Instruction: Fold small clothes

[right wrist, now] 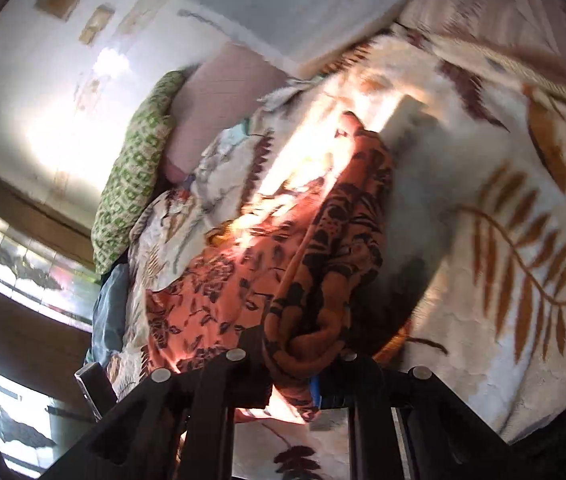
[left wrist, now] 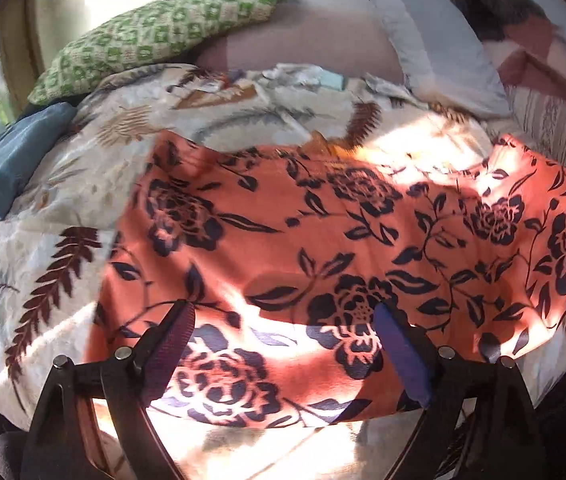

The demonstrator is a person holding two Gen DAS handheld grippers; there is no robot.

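The left gripper (left wrist: 283,312) hangs wide open over the orange garment (left wrist: 323,232), a thin cloth printed with dark roses, spread across the fleecy leaf-patterned blanket (left wrist: 43,240). The right gripper (right wrist: 303,376) pinches its bunched right end, lifted.

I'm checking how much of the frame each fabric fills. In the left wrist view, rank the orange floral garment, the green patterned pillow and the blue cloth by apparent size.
1. orange floral garment
2. green patterned pillow
3. blue cloth
The garment lies nearest the camera, so its lead is exaggerated.
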